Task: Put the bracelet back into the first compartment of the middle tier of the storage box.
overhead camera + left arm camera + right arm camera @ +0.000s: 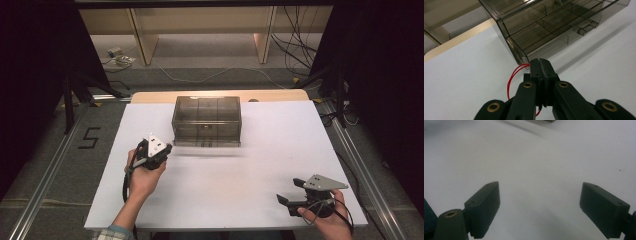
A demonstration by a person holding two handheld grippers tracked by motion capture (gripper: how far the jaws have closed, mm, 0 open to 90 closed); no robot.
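On the white table top (220,185), the smoky transparent organiser box (206,121) stands at the far middle, near the wooden edge strip (150,96). Its contents are hard to make out: the left gripper view shows internal partitions forming several compartments (541,32), and a small object at the upper edge of that view is cut off and cannot be identified. Whether the compartments hold anything else cannot be told through the tinted walls. Two small latch or hinge pieces (587,27) sit on the box's long side facing the person.

The left gripper (541,65) has its jaws pressed together with nothing visible between them. Its tips sit just beside the near corner of the box; contact with the box cannot be confirmed. A thin red wire (511,80) loops out beside the jaws, and its lower end is hidden behind the gripper body. In the high view the left gripper (167,148) is held by a hand at the box's front left corner.

The right gripper (540,207) has its jaws spread wide apart over bare table, holding nothing. In the high view the right gripper (290,192) rests near the table's near right corner, well apart from the box. Cables (295,45) lie on the floor beyond the table.
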